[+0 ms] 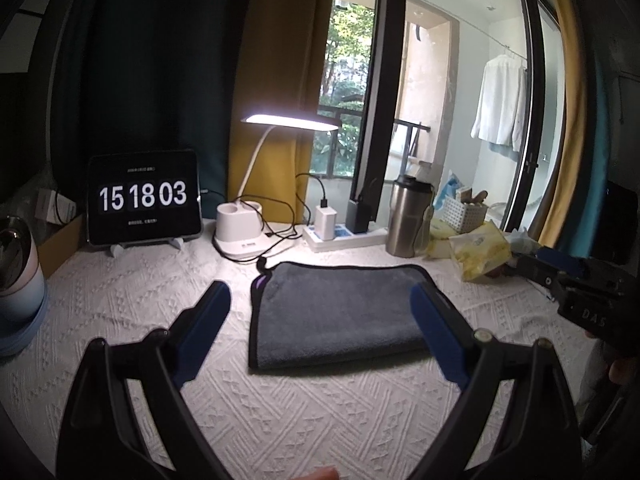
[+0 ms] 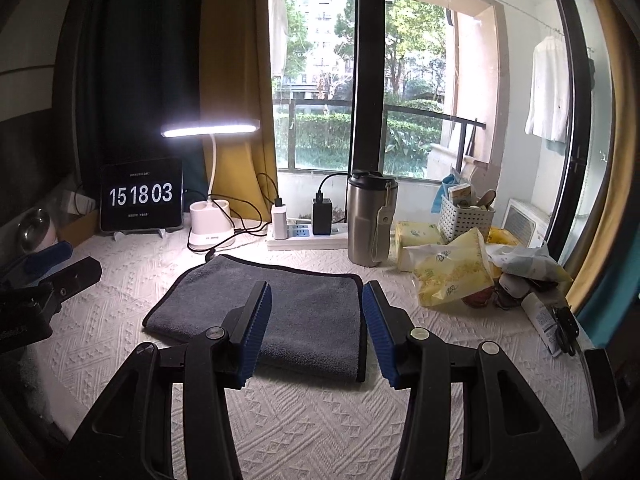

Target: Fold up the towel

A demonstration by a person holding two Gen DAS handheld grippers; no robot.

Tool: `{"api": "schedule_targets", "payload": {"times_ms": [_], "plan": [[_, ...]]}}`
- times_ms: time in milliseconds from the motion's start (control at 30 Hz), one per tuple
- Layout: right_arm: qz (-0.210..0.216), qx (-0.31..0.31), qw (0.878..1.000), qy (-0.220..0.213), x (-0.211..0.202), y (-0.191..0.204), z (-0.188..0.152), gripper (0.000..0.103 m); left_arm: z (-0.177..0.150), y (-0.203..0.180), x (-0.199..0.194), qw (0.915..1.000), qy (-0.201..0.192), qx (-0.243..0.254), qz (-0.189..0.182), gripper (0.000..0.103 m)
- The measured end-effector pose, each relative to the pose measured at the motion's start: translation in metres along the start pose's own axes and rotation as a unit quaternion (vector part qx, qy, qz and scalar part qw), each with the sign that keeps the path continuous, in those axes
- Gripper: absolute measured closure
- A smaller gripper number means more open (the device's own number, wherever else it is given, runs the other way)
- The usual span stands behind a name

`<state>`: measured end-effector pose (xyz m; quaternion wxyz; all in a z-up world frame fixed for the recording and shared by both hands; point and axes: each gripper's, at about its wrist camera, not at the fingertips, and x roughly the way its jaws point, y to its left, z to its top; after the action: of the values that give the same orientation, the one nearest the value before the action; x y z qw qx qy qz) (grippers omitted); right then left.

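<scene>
Towel (image 1: 340,312) sits folded on my white knit-pattern tablecloth (image 1: 280,420), plush grey, dark piping, rounded corners. Left gripper (image 1: 320,332) hovers wide open, empty; right gripper (image 2: 316,328) hovering, moderately open, empty too.

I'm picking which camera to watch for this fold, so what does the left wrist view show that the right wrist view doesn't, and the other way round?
Only the left wrist view shows the right gripper from the side, at the right edge, and the pale round pot large at far left.

Only the right wrist view shows the left gripper from the side, the white tube and the white appliance at the right.

Both show the grey towel, already folded and flat on the white tablecloth, neither gripper holding it, jaws open, plus the clock tablet, lit desk lamp and steel tumbler.
</scene>
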<state>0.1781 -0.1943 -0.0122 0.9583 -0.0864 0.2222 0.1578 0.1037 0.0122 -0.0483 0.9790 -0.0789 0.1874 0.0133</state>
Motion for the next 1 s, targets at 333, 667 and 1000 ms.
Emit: {"api": "schedule_targets", "payload": {"times_ms": [333,667,1000], "plan": [[0.007,-0.002,1.0,-0.016,-0.017,0.003,-0.016,0.053,-0.017,0.0,-0.028,0.9986,-0.034,0.024,0.033,0.011],[0.007,-0.016,0.999,-0.048,-0.046,0.015,-0.034,0.051,-0.03,-0.006,-0.058,0.9944,-0.072,0.063,0.045,0.011],[-0.005,-0.021,0.998,-0.055,-0.064,0.027,-0.041,0.049,-0.035,-0.005,-0.072,0.9925,-0.086,0.06,0.063,0.011]]}}
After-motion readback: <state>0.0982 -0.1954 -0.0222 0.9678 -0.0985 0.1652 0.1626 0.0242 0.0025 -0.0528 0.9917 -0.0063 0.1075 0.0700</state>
